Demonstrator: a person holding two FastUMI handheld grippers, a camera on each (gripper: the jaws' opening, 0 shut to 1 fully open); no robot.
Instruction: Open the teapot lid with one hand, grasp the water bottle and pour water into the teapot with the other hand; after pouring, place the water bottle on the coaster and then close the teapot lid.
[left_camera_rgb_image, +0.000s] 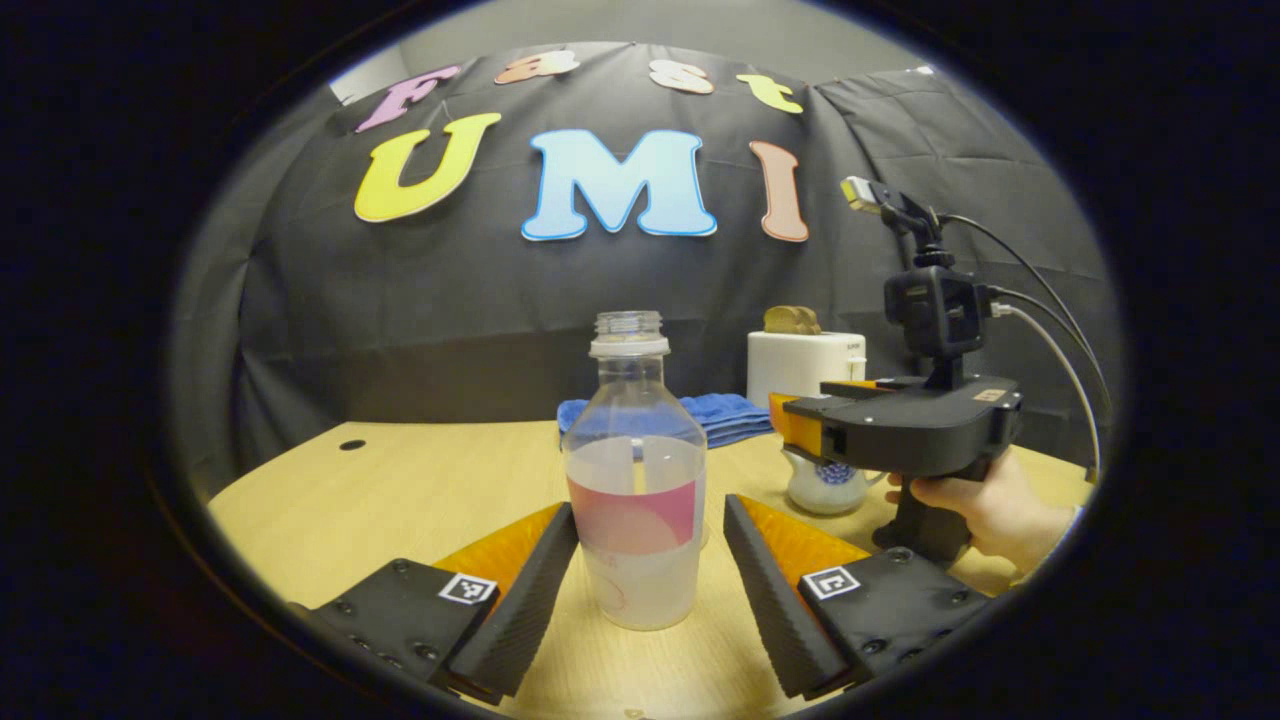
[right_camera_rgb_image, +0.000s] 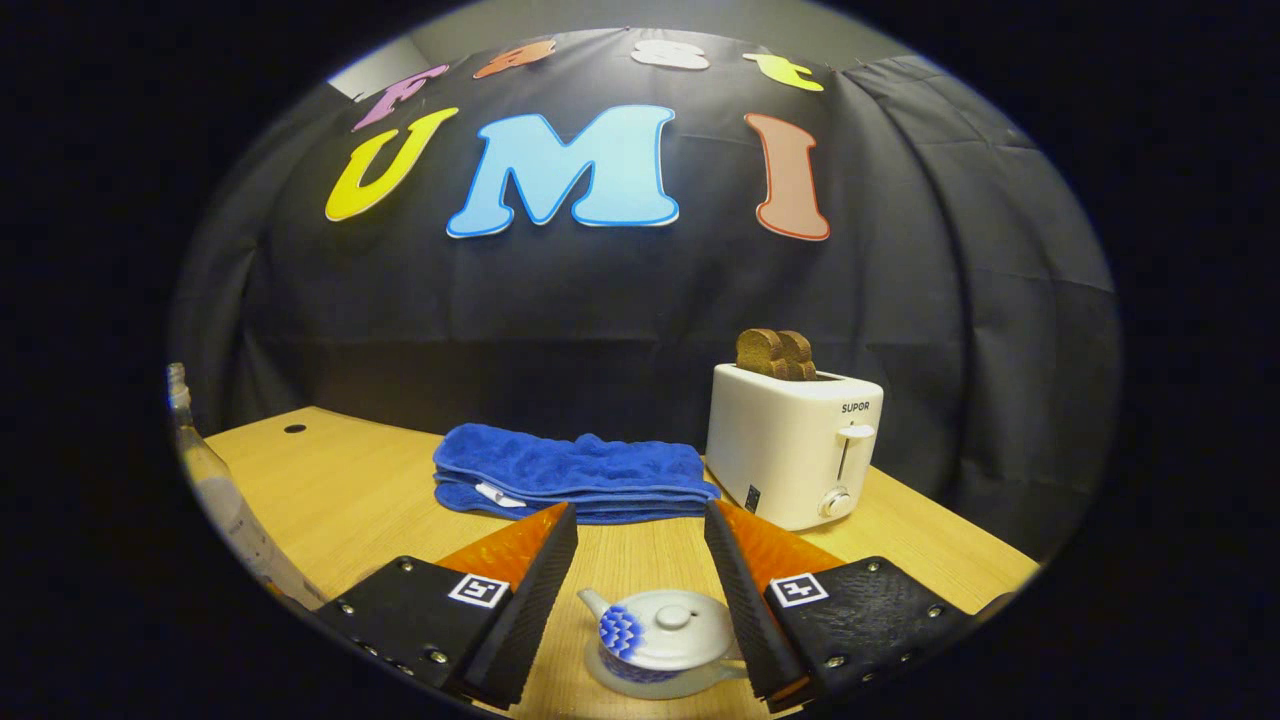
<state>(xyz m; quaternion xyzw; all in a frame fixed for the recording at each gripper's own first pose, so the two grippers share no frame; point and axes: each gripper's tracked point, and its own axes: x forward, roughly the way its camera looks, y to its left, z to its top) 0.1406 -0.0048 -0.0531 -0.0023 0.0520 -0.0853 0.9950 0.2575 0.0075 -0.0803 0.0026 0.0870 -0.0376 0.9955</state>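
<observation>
Left tool (left_camera_rgb_image: 650, 545) is standing wide, its fingers (left_camera_rgb_image: 525, 590) flanking the water bottle (left_camera_rgb_image: 637, 480) without touching it; a gap is showing on each side. The bottle is sitting upright on the desk (left_camera_rgb_image: 400, 490), dead ahead between the fingertips, uncapped, partly filled with clear water, a pink label band around its middle.

Ahead and to the right of the left tool, the right tool (left_camera_rgb_image: 800, 425) is hanging over the desk with a hand (left_camera_rgb_image: 990, 510) gripping its handle from below. The teapot (left_camera_rgb_image: 825, 485) is sitting just under it, partly hidden by its body.

Right tool (right_camera_rgb_image: 640, 570) is also standing wide. The teapot (right_camera_rgb_image: 665, 640) is resting on the desk directly below and between its fingers (right_camera_rgb_image: 740, 600), spout pointing left, lid (right_camera_rgb_image: 675, 615) seated on top. Neither finger appears to be pressing on the lid or the pot.

Farther ahead of the right tool, a folded blue towel (right_camera_rgb_image: 575, 480) is lying on the desk, and to its right a white toaster (right_camera_rgb_image: 795, 450) is holding two slices of bread (right_camera_rgb_image: 775, 355). The water bottle (right_camera_rgb_image: 215, 480) is showing at the far left edge of the right gripper view.

Coaster: cannot tell its place.
</observation>
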